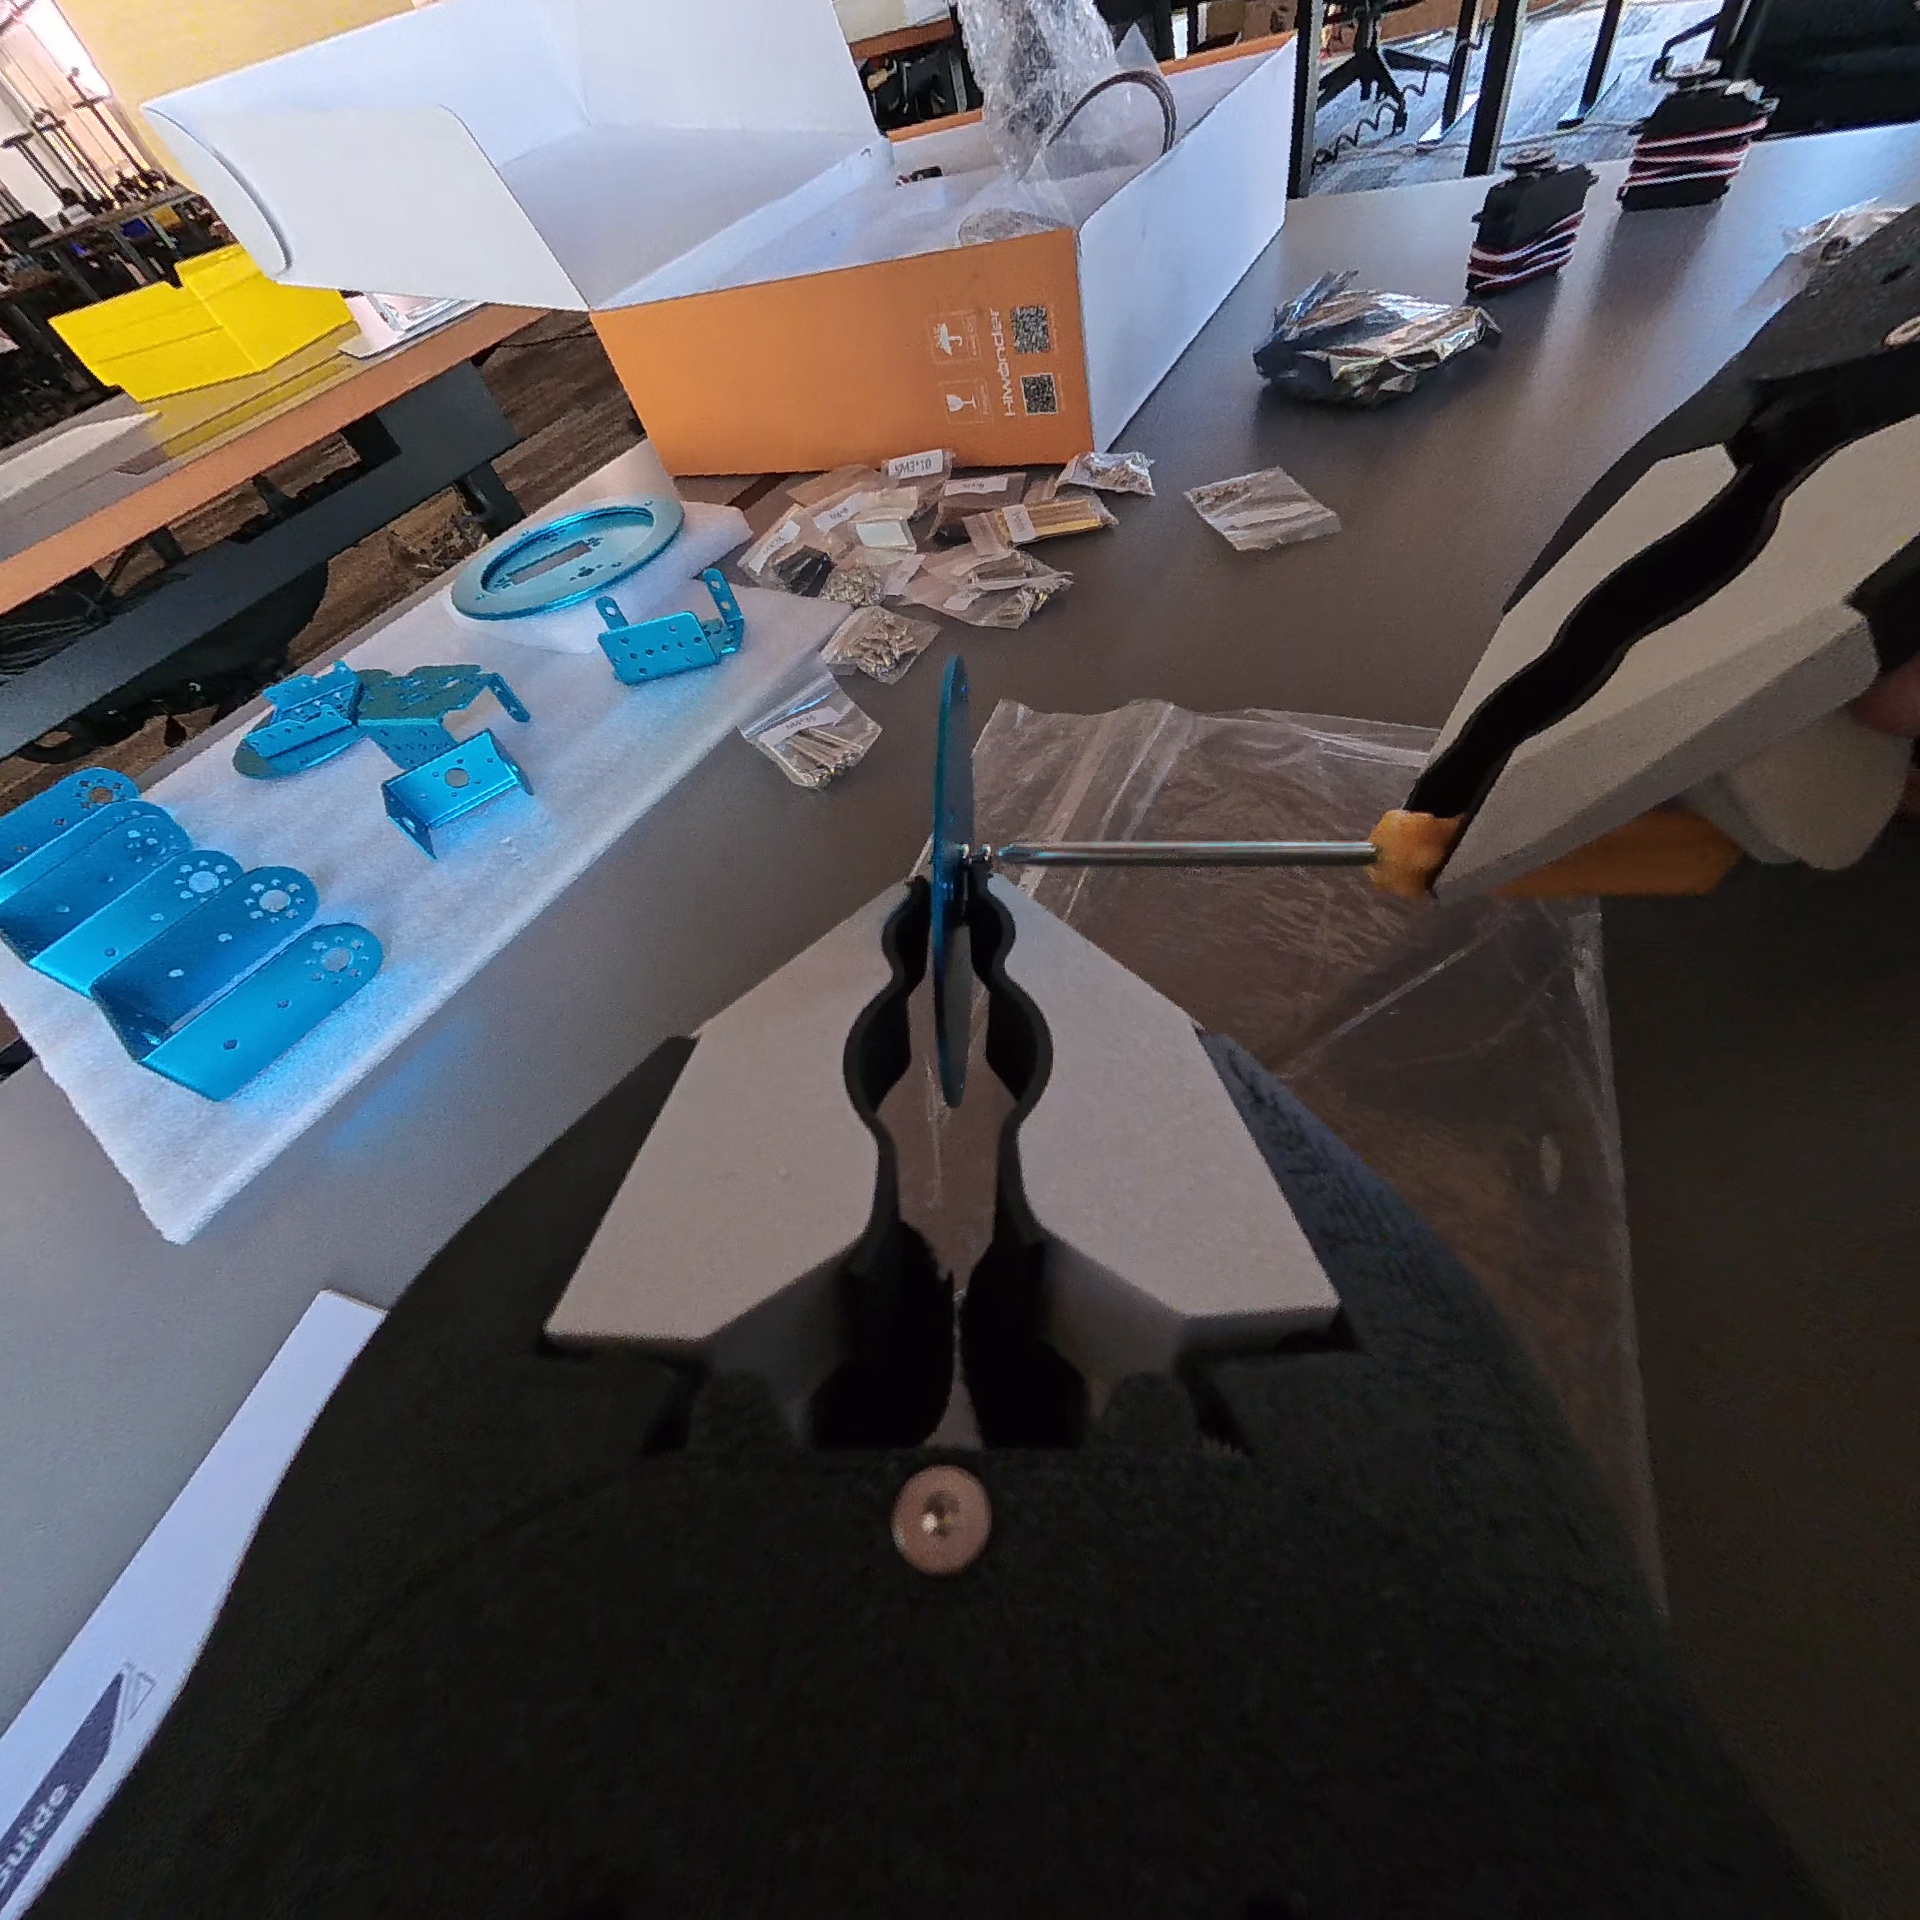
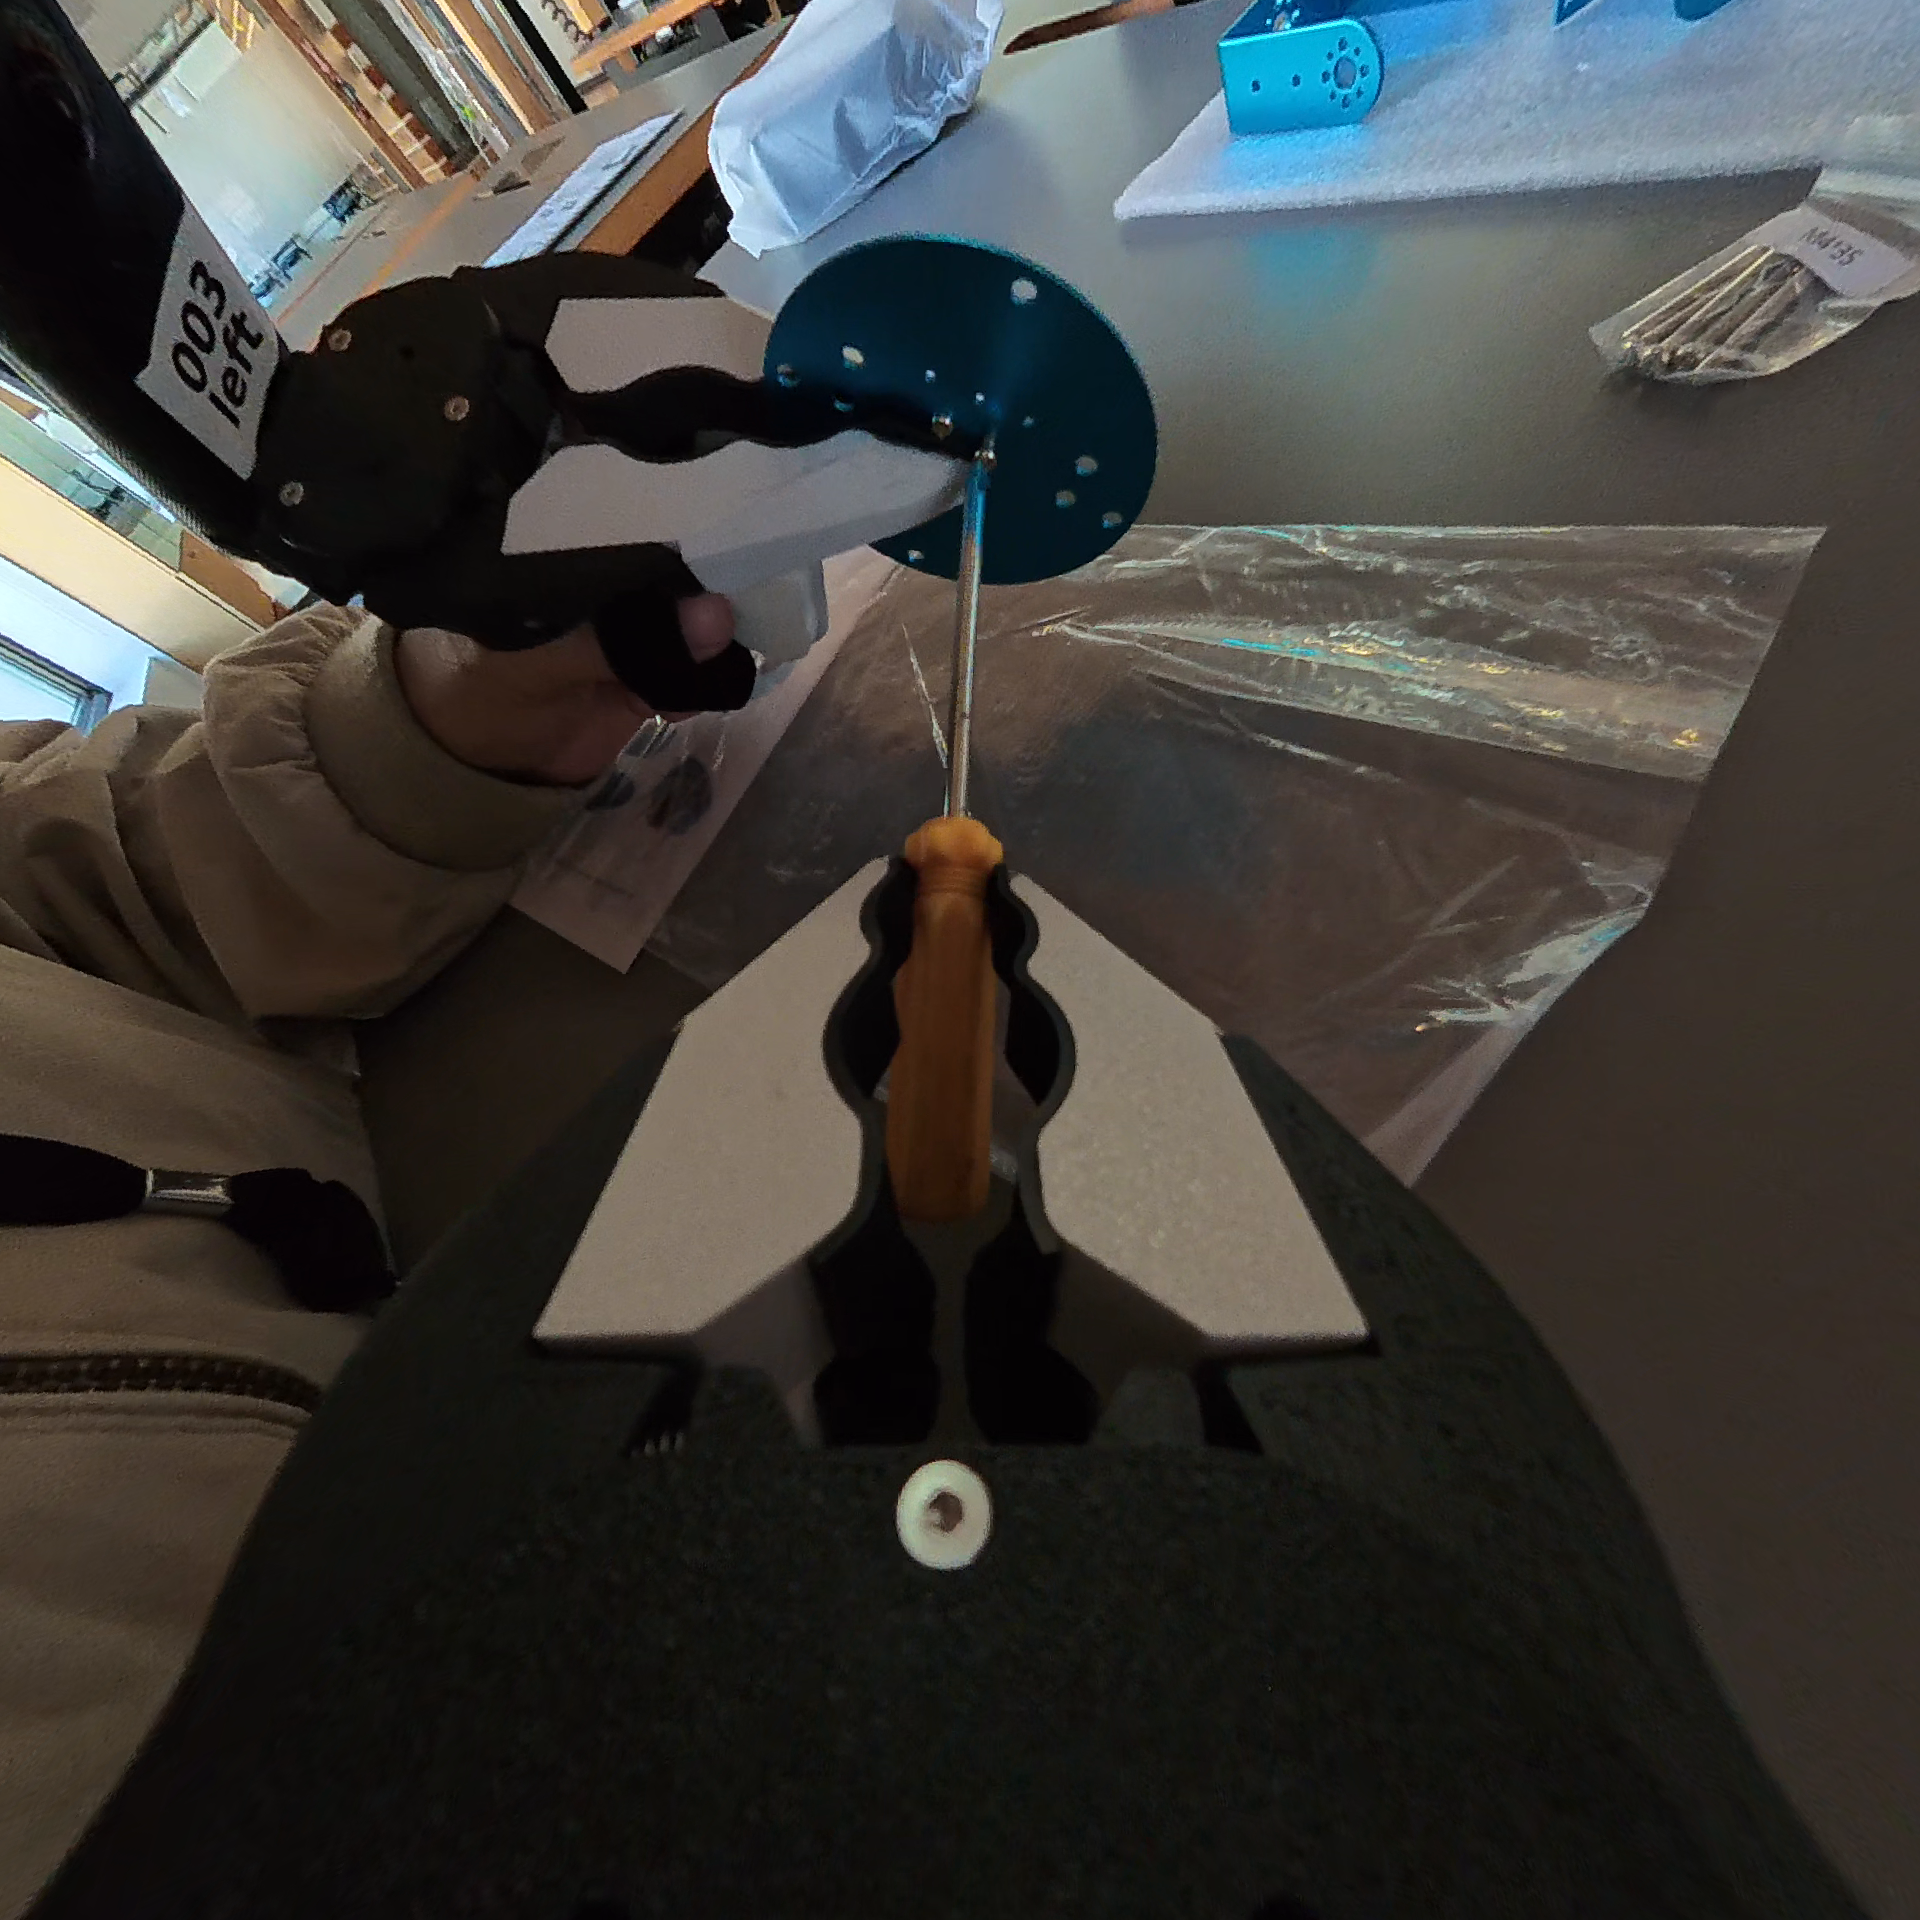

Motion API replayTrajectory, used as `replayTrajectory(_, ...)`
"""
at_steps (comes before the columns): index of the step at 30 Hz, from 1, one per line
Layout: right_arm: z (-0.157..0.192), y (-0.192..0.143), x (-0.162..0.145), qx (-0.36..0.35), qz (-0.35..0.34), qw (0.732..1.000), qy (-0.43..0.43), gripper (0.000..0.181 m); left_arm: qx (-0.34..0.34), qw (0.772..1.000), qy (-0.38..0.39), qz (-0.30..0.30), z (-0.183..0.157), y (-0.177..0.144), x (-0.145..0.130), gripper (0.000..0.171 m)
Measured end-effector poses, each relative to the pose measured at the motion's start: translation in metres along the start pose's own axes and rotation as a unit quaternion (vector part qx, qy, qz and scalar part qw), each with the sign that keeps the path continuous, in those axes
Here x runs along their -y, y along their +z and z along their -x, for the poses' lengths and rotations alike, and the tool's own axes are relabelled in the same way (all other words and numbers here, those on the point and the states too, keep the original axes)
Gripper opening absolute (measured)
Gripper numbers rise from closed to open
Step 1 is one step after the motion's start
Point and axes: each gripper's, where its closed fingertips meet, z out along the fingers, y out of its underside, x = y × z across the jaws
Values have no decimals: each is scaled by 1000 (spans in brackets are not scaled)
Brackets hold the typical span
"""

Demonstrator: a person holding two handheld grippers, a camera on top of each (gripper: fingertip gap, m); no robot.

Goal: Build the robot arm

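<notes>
The black textured gripper (image 2: 925, 442) had pale grey wavy-edged fingers (image 2: 727, 499), silver screws, beside a beige puffy sleeve (image 2: 312, 769).

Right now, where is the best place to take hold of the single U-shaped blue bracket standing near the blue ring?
Probably the U-shaped blue bracket by its flat perforated plate, from above: it stands apart on the white foam sheet, with its upright ears beyond the plate.

Brackets (image 1: 208, 935) on foam sheet (image 1: 499, 935), left of bag (image 1: 1299, 987)
</notes>
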Motion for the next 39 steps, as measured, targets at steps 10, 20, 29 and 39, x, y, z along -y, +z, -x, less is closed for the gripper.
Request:
replayTrajectory(10, -3, 0, -1, -1, 5, 1000, 10, 14, 0, 1000, 10, 4, -2, 1, -2, 7)
replayTrajectory(20, -2, 1, -3, -2, 12, 1000, 5, 14, 3, 1000, 12, 4, -1, 1, -1, 7)
replayTrajectory(29, -2, 1, -3, -5, 12, 1000, 5, 14, 6, 1000, 21, 6, -1, 1, -1, 7)
replayTrajectory(39, -3, 1, -3, -8, 13, 1000, 6, 14, 10, 999, 46, 5, -4, 1, 0, 7)
